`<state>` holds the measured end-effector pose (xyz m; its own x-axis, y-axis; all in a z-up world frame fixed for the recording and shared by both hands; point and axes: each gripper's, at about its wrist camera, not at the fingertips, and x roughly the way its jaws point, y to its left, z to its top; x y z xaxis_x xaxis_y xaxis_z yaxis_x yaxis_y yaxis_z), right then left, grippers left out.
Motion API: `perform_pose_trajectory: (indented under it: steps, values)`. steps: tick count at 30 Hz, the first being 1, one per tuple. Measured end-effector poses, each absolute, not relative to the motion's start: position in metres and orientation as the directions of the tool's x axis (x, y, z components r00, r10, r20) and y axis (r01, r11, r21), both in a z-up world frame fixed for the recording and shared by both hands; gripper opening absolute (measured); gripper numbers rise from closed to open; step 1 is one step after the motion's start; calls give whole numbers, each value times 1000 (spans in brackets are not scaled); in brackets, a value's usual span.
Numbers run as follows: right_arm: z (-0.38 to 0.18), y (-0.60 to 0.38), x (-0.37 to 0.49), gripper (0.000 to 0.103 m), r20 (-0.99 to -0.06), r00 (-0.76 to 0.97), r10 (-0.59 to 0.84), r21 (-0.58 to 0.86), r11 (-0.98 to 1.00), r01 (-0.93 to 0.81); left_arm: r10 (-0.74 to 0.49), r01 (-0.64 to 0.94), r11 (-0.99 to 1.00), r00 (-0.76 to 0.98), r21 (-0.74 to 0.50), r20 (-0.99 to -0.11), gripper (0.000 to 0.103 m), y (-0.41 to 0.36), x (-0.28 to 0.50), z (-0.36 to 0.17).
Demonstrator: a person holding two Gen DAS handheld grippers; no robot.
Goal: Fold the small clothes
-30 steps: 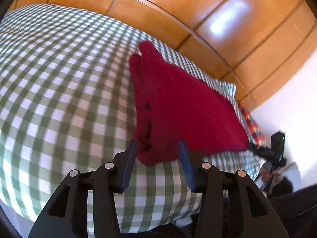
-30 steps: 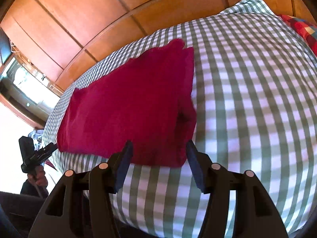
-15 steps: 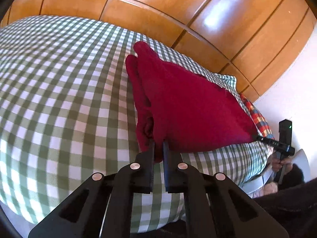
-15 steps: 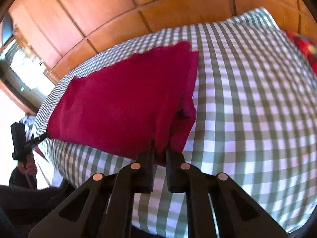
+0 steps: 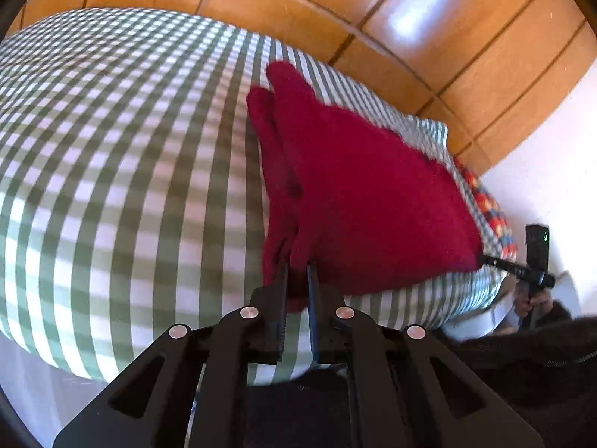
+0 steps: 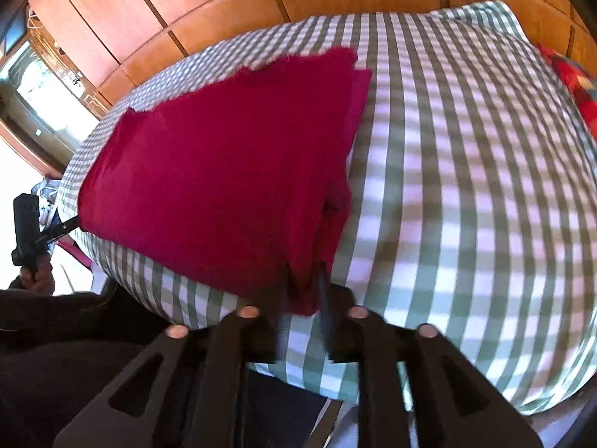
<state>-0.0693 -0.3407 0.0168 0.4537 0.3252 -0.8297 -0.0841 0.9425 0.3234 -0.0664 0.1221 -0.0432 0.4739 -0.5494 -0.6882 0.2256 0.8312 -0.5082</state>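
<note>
The left gripper (image 5: 297,274) is clamped on the near corner of the red garment (image 5: 365,194), which lies on the checked bed (image 5: 112,171). The right gripper (image 6: 304,280) is opening, cloth between its blurred jaws, perhaps still pinched. Lift both corners evenly. Only the right view shows the window (image 6: 41,86).

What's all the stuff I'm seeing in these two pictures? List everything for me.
red garment: one, deep red, partly folded, lying on the bed near its front edge
checked bedcover: one, green and white, covering the bed
patterned cloth: one, red with other colours, at the bed's far side
wooden panelling: orange-brown, behind the bed
left gripper: one, black, jaws shut on a near corner of the red garment
right gripper: one, black, jaws opening, the garment's other near corner between them
</note>
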Motion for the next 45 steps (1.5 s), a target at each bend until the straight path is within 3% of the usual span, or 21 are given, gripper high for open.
perform_pose_trajectory:
  steps: [1, 2, 6, 9, 10, 15, 16, 19, 20, 21, 22, 27, 33, 36, 39, 40, 41, 42, 43, 45]
  values:
    - [21, -344, -64, 56, -826, 467, 317, 321, 944, -74, -555, 222, 826, 483, -518, -678, 10, 125, -64, -41]
    - [24, -348, -58, 56, -819, 480, 315, 323, 944, -69, -551, 215, 827, 497, -519, -671, 15, 128, -61, -38]
    - [27, -360, -13, 56, -799, 538, 267, 308, 951, -14, -535, 176, 827, 539, -534, -651, 16, 135, -35, -28]
    - [20, -361, 30, 56, -800, 558, 222, 301, 952, 52, -519, 169, 833, 569, -527, -638, 35, 133, -8, -19]
    - [17, -361, 41, 56, -800, 560, 214, 302, 951, 67, -523, 171, 830, 572, -531, -633, 36, 132, 1, -18]
    - [11, -357, 94, 53, -810, 568, 146, 258, 959, 121, -497, 122, 840, 567, -529, -657, 36, 123, 55, -29]
    - [10, -356, 96, 46, -811, 567, 141, 251, 960, 120, -495, 114, 840, 560, -531, -664, 36, 120, 66, -31]
    - [6, -350, 102, 13, -817, 563, 122, 222, 968, 113, -488, 101, 844, 554, -527, -675, 35, 113, 86, -37]
    - [8, -349, 100, 8, -810, 575, 115, 217, 970, 112, -488, 118, 849, 550, -515, -678, 30, 107, 91, -36]
    - [12, -348, 98, 8, -801, 589, 106, 213, 970, 114, -483, 135, 856, 552, -498, -680, 13, 103, 94, -34]
    - [17, -350, 96, 7, -787, 609, 98, 213, 970, 120, -467, 150, 869, 561, -471, -684, 8, 99, 93, -31]
    - [37, -357, 88, 7, -716, 694, 71, 247, 956, 157, -417, 129, 886, 644, -446, -642, 7, 103, 90, -13]
    - [-19, -351, 114, 7, -808, 588, 38, 205, 954, 220, -303, 39, 940, 557, -340, -773, 7, 95, 112, -48]
    - [-24, -352, 115, 7, -807, 590, 28, 202, 952, 231, -303, 22, 937, 545, -348, -782, 8, 96, 113, -53]
    - [-20, -352, 116, 14, -812, 584, 25, 188, 957, 221, -275, 12, 947, 546, -321, -792, 9, 93, 111, -44]
    - [-16, -352, 114, 21, -808, 589, 9, 175, 959, 225, -256, 7, 953, 559, -303, -789, 9, 93, 108, -37]
    - [-11, -353, 112, 46, -803, 595, -17, 156, 958, 239, -231, 5, 960, 577, -280, -783, 9, 89, 105, -31]
    - [-5, -355, 107, 62, -793, 608, -46, 142, 956, 257, -206, 5, 967, 600, -254, -773, 9, 88, 97, -23]
    - [3, -354, 101, 69, -775, 629, -57, 140, 955, 260, -193, 5, 971, 617, -241, -763, 9, 87, 92, -18]
    - [16, -346, 88, 69, -750, 657, -73, 117, 964, 240, -193, 25, 972, 650, -233, -736, 9, 87, 73, -7]
